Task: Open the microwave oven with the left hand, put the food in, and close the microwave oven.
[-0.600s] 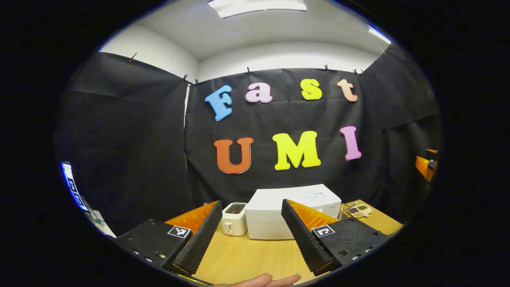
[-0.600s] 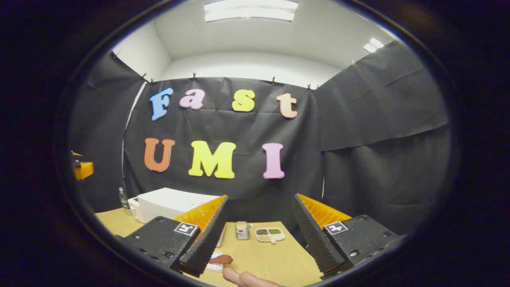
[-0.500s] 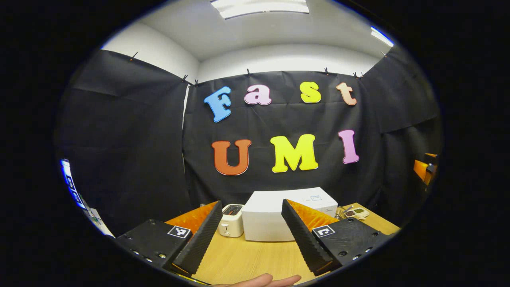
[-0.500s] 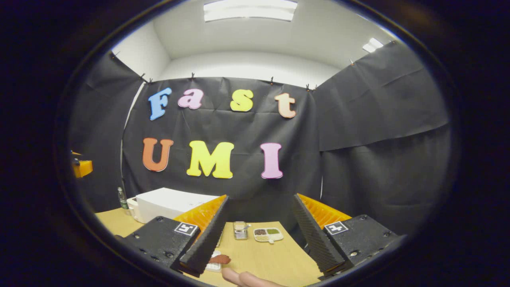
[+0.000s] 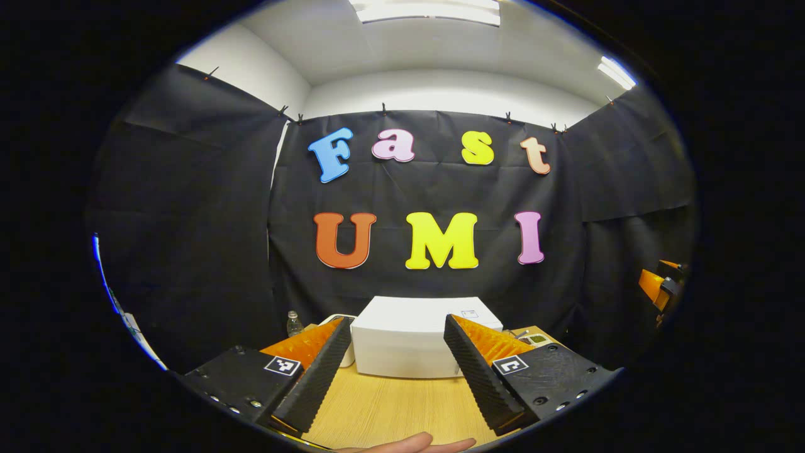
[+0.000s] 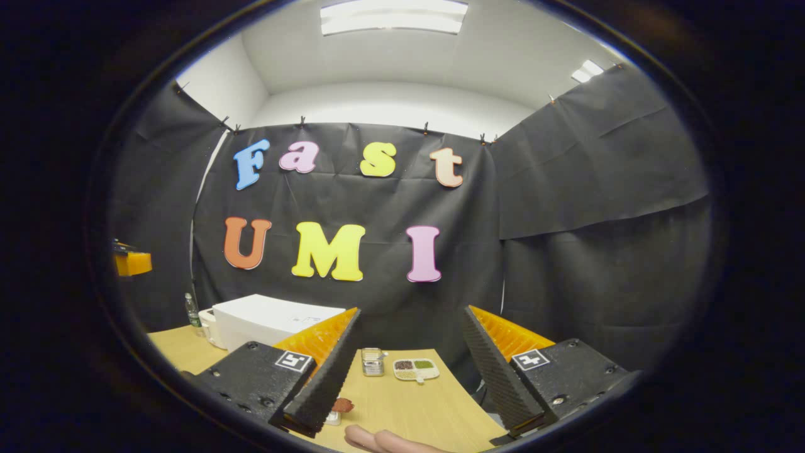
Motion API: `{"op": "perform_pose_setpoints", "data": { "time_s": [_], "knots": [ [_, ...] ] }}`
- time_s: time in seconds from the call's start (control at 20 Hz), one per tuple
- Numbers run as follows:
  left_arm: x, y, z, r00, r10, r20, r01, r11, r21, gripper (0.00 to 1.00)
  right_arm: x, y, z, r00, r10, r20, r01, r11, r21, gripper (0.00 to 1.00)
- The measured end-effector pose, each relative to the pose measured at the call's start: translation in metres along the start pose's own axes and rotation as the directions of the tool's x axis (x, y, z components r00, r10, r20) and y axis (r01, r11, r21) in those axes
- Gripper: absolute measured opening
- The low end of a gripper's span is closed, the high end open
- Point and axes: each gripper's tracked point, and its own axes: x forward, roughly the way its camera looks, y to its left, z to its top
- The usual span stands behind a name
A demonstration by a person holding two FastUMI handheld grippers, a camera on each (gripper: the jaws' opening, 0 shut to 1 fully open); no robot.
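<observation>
Approach step, door not yet opened. Boxy white microwave oven (image 5: 420,336) sits lower centre on light wooden desk (image 5: 396,409). Left gripper (image 5: 393,371) fingers spread, empty; next: reach door edge w/ it.

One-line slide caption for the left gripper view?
Open left tongs above the wooden table, facing the closed white microwave, nothing held.

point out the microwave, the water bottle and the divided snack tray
microwave (image 5: 402,352): left gripper view, its white front face.
water bottle (image 5: 293,324): left gripper view, its clear body, left of the microwave.
divided snack tray (image 6: 416,369): right gripper view, its middle, on the wooden table.
</observation>
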Motion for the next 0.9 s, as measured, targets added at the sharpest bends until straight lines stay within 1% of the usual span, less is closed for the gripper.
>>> {"op": "perform_pose_setpoints", "data": {
  "time_s": [0.15,0.2,0.25,0.3,0.35,0.4,0.5,0.55,0.6,0.65,0.7,0.75,0.8,0.9],
  "knots": [
    [0.005,-0.010,-0.007,1.000,-0.019,-0.011,0.018,1.000,-0.012,0.95,-0.005,-0.003,-0.001,1.000,0.002,0.005,-0.002,1.000,-0.001,0.90],
    [0.009,-0.015,-0.009,1.000,-0.026,-0.016,0.025,0.999,-0.021,0.95,-0.007,-0.006,-0.005,1.000,-0.001,-0.011,0.001,1.000,0.001,1.00],
    [0.015,-0.022,-0.014,0.999,-0.038,-0.026,0.038,0.999,-0.031,0.95,-0.009,-0.007,-0.009,1.000,0.003,-0.026,-0.003,1.000,0.010,1.00],
    [0.022,-0.028,-0.018,0.998,-0.054,-0.031,0.053,0.998,-0.036,0.95,-0.014,-0.007,-0.010,0.999,0.014,-0.030,-0.013,1.000,0.022,0.90],
    [0.027,-0.033,-0.020,0.998,-0.063,-0.032,0.062,0.997,-0.036,0.85,-0.017,-0.010,-0.007,1.000,0.010,-0.020,-0.010,1.000,0.023,0.90],
    [0.034,-0.038,-0.023,0.997,-0.070,-0.034,0.069,0.997,-0.033,0.93,-0.019,-0.016,-0.004,1.000,-0.003,-0.012,0.004,1.000,0.017,0.90],
    [0.051,-0.051,-0.035,0.995,-0.088,-0.043,0.087,0.996,-0.032,0.94,-0.023,-0.025,-0.007,1.000,-0.024,-0.014,0.024,1.000,0.013,0.90],
    [0.061,-0.059,-0.042,0.994,-0.099,-0.052,0.097,0.995,-0.040,0.93,-0.027,-0.026,-0.009,1.000,-0.021,-0.020,0.021,1.000,0.014,0.90],
    [0.074,-0.069,-0.051,0.992,-0.110,-0.062,0.107,0.993,-0.052,0.93,-0.030,-0.025,-0.008,1.000,-0.007,-0.026,0.007,1.000,0.019,1.00],
    [0.083,-0.077,-0.057,0.991,-0.120,-0.065,0.116,0.991,-0.060,0.93,-0.033,-0.024,-0.007,1.000,0.005,-0.029,-0.005,1.000,0.027,0.90],
    [0.096,-0.085,-0.066,0.990,-0.129,-0.064,0.124,0.990,-0.067,0.93,-0.035,-0.027,-0.003,1.000,0.012,-0.027,-0.011,0.999,0.034,0.90],
    [0.108,-0.091,-0.070,0.991,-0.130,-0.044,0.127,0.990,-0.066,0.93,-0.037,-0.030,-0.002,1.000,0.017,-0.024,-0.016,0.999,0.040,1.00],
    [0.123,-0.096,-0.075,0.992,-0.126,-0.024,0.124,0.991,-0.058,0.93,-0.039,-0.032,0.001,0.999,0.025,-0.021,-0.024,0.999,0.047,0.90],
    [0.148,-0.108,-0.100,0.992,-0.123,-0.034,0.122,0.992,-0.035,0.93,-0.040,-0.034,-0.001,0.999,0.038,-0.015,-0.038,0.998,0.041,0.90]
  ]
}}
